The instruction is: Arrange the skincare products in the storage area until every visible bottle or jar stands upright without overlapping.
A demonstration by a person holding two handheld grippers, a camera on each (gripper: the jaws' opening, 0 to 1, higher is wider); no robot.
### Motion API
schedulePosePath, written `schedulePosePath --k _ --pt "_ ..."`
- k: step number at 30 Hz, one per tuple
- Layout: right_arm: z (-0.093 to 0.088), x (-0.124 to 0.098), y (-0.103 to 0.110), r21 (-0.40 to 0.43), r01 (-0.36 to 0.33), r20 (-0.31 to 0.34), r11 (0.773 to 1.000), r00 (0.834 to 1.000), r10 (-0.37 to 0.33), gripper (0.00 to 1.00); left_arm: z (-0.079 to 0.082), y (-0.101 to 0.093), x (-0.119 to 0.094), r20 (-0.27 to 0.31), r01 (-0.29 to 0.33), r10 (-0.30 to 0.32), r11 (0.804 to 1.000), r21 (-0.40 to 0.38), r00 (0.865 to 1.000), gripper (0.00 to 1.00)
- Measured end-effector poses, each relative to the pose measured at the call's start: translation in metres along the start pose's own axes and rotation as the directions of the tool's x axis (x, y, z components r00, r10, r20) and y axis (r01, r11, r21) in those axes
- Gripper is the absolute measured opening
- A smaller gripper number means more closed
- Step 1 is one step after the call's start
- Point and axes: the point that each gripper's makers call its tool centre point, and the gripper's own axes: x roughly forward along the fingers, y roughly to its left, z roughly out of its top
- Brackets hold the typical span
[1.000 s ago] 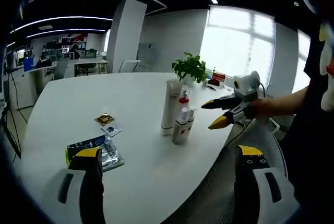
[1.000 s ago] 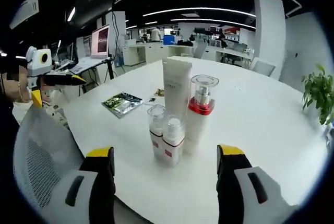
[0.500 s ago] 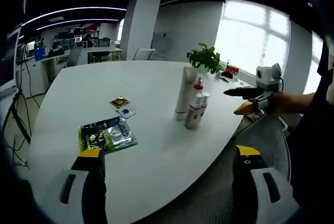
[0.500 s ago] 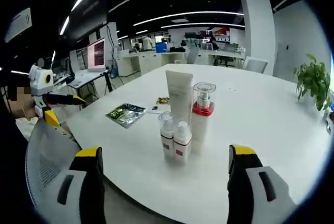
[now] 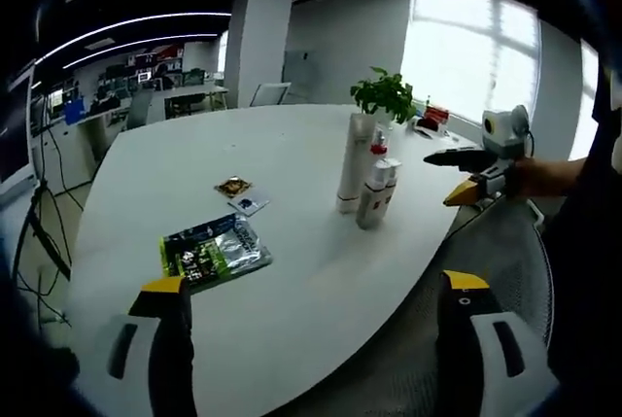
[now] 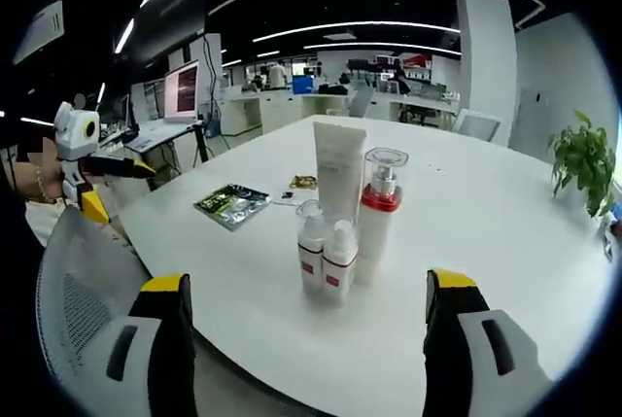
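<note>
White table [image 6: 505,232] | four bottles [image 6: 340,213] upright (clustered) | both tongs [image 5: 311,286] [image 6: 301,286] gaping, empty

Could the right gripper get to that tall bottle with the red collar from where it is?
Probably not directly: two small bottles stand in front of the tall bottle, between it and the open right gripper, so it would likely need to approach from the side.

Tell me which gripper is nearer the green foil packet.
Left. The left gripper hangs off the table edge by the green foil packet; the right gripper is beyond the bottles.
</note>
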Motion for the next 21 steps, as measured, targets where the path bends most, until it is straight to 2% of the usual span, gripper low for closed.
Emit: schedulePosePath --k 4,8,12,16,18,21 --pt "-0.001 0.001 0.0 0.001 -0.001 -0.006 1.0 1.0 0.001 1.0 0.002 0.009 0.005 -0.015 0.003 -0.002 1.0 0.027 1.0 0.99" --pt "-0.002 0.002 -0.002 0.01 0.0 -0.005 1.0 1.0 0.0 1.0 0.002 0.021 0.013 -0.054 0.007 -0.003 0.998 0.068 0.999 0.99" --pt "-0.002 0.002 -0.001 0.011 0.003 -0.005 1.0 1.0 -0.003 1.0 0.001 0.037 0.025 -0.111 0.017 -0.002 0.991 0.134 0.994 0.99" --pt "-0.004 0.002 -0.002 0.014 0.002 -0.013 1.0 1.0 -0.002 1.0 0.007 0.05 0.037 -0.122 0.029 -0.009 0.986 0.165 0.992 0.99" --pt "-0.004 0.002 -0.002 0.009 0.006 -0.016 1.0 1.0 -0.005 1.0 0.007 0.063 0.043 -0.139 0.036 -0.009 0.981 0.188 0.99 0.99" --pt "-0.004 0.001 -0.001 0.002 0.012 -0.019 1.0 1.0 -0.012 0.99 0.009 0.068 0.052 -0.164 0.052 -0.016 0.974 0.218 0.986 0.99"
